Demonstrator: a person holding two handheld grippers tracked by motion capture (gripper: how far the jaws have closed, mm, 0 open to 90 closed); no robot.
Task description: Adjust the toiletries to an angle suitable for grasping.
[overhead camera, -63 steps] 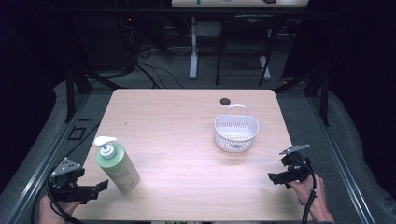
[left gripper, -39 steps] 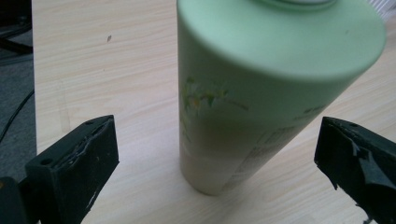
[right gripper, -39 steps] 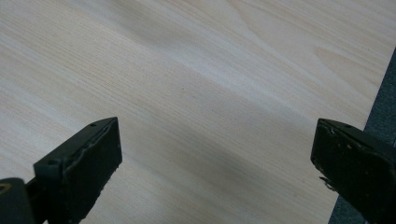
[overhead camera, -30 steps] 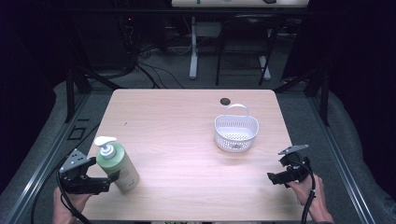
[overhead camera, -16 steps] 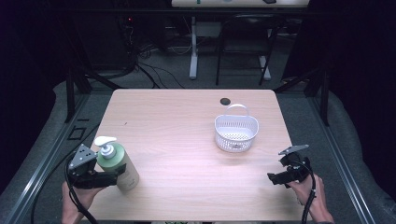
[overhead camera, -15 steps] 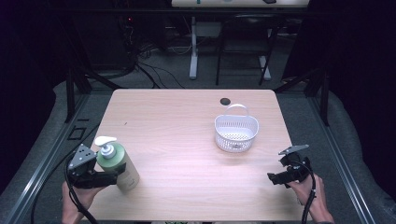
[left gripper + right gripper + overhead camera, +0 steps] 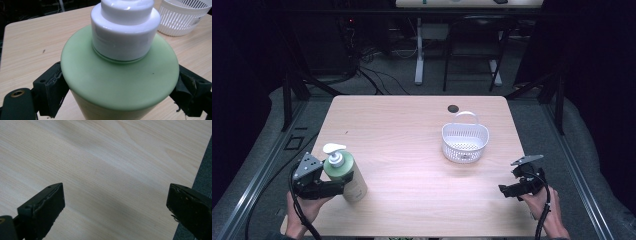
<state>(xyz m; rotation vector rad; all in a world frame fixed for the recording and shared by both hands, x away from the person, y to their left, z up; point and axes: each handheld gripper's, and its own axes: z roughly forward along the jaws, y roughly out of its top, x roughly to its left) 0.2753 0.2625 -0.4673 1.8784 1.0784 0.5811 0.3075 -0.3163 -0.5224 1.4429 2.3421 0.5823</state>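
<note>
The left gripper [image 7: 329,189] is seen at the near left corner of the table [image 7: 412,130], held in the person's left hand [image 7: 304,210]. A green bottle [image 7: 346,175] with a white pump [image 7: 334,152] stands upright between its jaws; in the left gripper view the bottle [image 7: 120,82] is bracketed on both sides, one jaw at each flank just below the shoulder. The jaws are spread wide to the bottle's breadth and appear to touch it — whether they press on it cannot be told. Beyond the bottle, up and to the right in that view, a white basket [image 7: 185,17] is visible, well apart from the jaws. In the high view the basket [image 7: 464,142] stands on the table far to the right of the left gripper, and a small dark disc [image 7: 453,108] lies just behind it. The right gripper [image 7: 512,190] is held by the right hand [image 7: 544,207] at the near right edge of the table, well apart from the basket. In the right gripper view its jaws are spread wide — bare tabletop [image 7: 105,170] lies between them, nothing is held.
</note>
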